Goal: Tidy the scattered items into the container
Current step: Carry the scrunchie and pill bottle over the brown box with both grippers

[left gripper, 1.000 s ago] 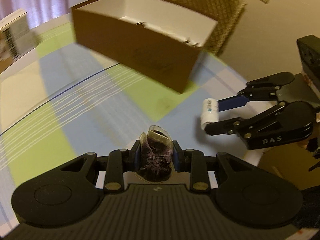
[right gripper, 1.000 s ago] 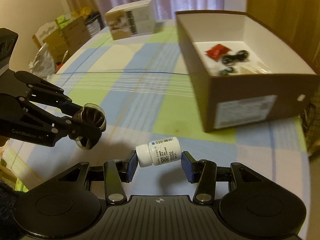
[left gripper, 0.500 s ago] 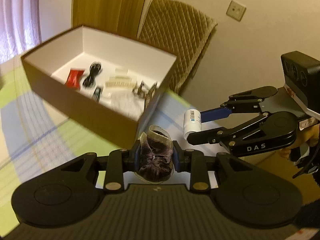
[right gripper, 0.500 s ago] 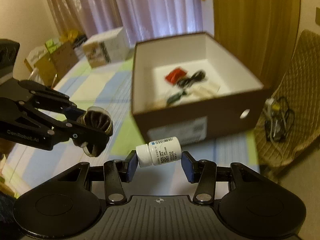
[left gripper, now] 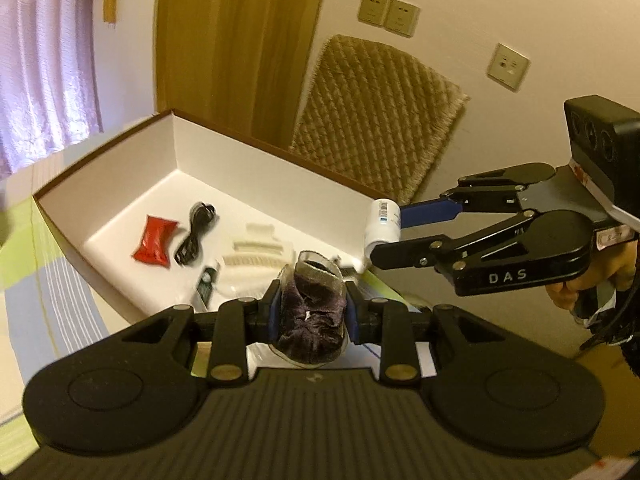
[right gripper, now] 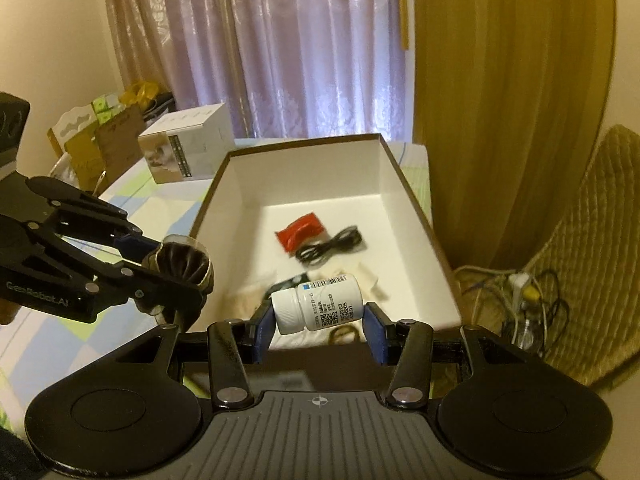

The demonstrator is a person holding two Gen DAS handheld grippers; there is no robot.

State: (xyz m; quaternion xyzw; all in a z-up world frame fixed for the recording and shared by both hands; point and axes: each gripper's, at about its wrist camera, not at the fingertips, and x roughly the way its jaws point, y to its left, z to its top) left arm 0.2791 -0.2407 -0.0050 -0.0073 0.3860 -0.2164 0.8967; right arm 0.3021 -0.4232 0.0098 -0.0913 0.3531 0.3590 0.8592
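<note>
My left gripper [left gripper: 312, 312] is shut on a clear plastic cup of dark purple stuff [left gripper: 314, 322], held above the near edge of the brown box [left gripper: 104, 148]. That same cup [right gripper: 184, 264] shows at the left of the right wrist view, in the left gripper [right gripper: 176, 276]. My right gripper [right gripper: 318, 318] is shut on a white pill bottle [right gripper: 320, 308] lying sideways, over the near end of the box [right gripper: 416, 208]. In the left wrist view the bottle [left gripper: 382, 228] hangs at the box's right corner, in the right gripper [left gripper: 386, 228].
Inside the box lie a red packet [left gripper: 154, 240], a coiled black cable [left gripper: 196, 232], white comb-like pieces [left gripper: 256, 248] and a small green item [left gripper: 206, 286]. A white carton [right gripper: 186, 148] stands on the checked cloth [right gripper: 132, 204]. A quilted chair [left gripper: 376, 116] and floor cables [right gripper: 516, 292] flank the table.
Both grippers have risen and moved forward with their loads, from above the cloth in front of the box to over its near edge. Both grips are unchanged.
</note>
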